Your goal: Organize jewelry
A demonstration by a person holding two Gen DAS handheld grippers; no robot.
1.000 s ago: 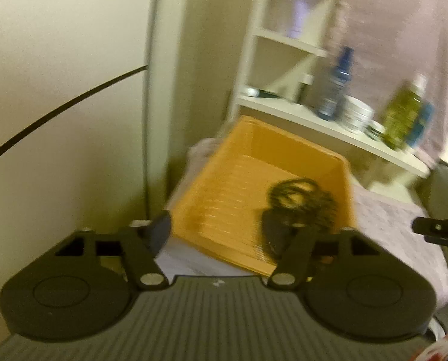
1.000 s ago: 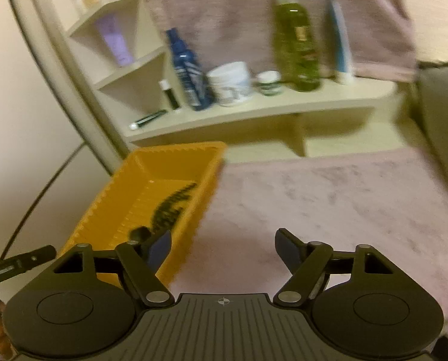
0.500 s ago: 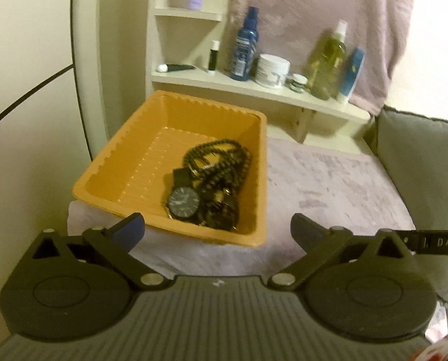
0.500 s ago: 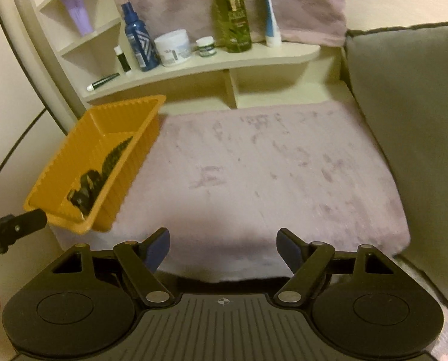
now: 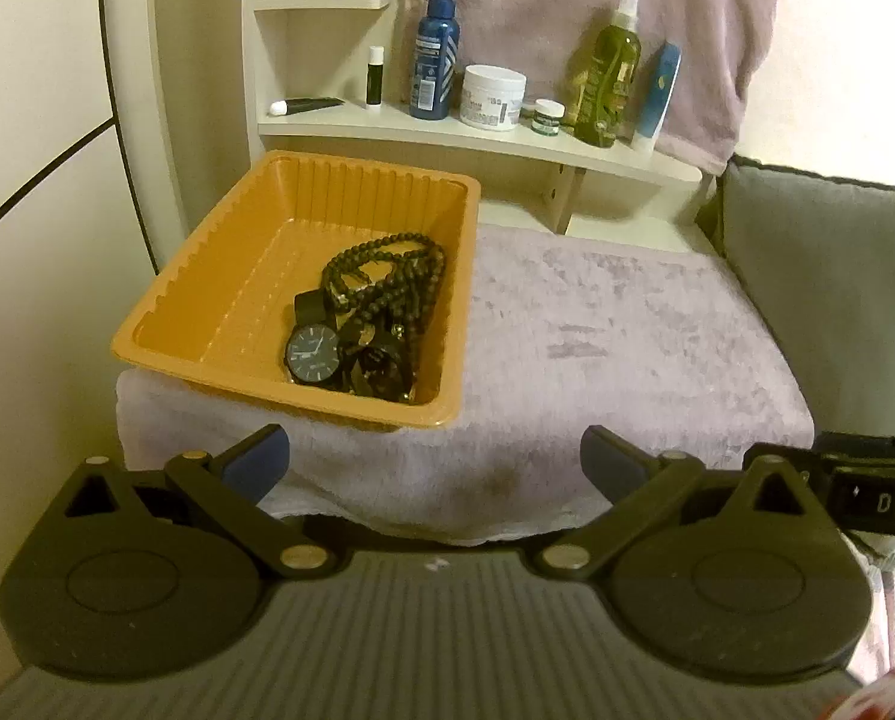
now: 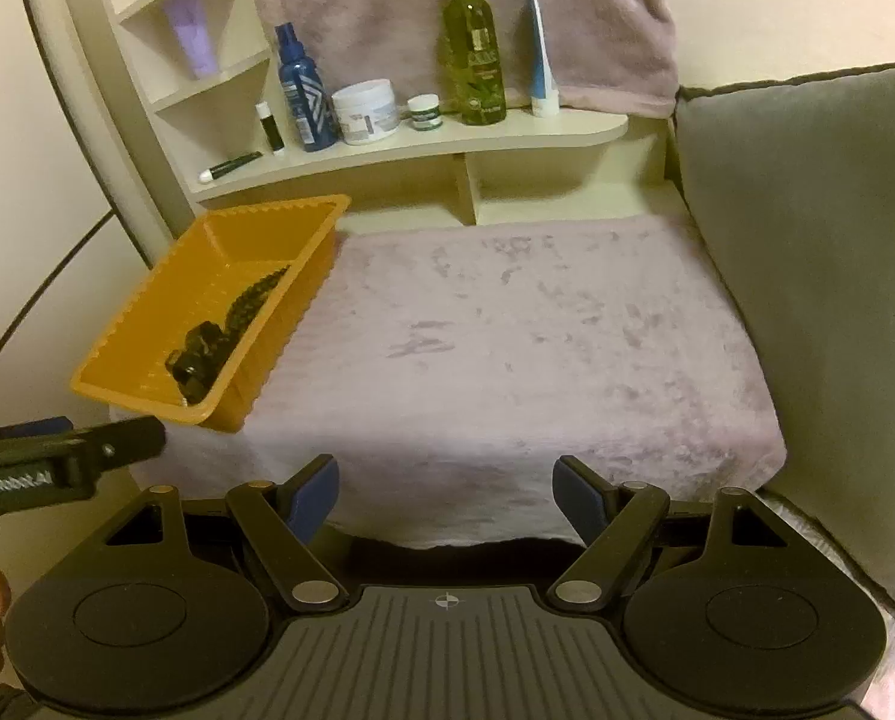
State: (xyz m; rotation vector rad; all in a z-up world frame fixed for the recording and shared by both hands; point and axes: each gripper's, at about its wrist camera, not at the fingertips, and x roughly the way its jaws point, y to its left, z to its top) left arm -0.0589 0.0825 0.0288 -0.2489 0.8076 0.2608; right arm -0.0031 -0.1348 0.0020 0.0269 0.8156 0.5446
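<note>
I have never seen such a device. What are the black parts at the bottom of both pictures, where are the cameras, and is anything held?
A person holds one hand-held tool in each hand; no robot arm. Each carries a camera looking along its own tongs. The left tongs and right tongs are open and hold nothing. An orange tray sits on a pinkish cloth. Inside lie a black watch and a dark bead necklace. Bottles and jars stand on the shelf behind.

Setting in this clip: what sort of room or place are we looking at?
Probably a home bedroom or dressing corner. A cream shelf unit holds toiletries such as a green spray bottle and a white cream jar. In front, a plush mauve cover carries an orange tray of jewelry.
</note>
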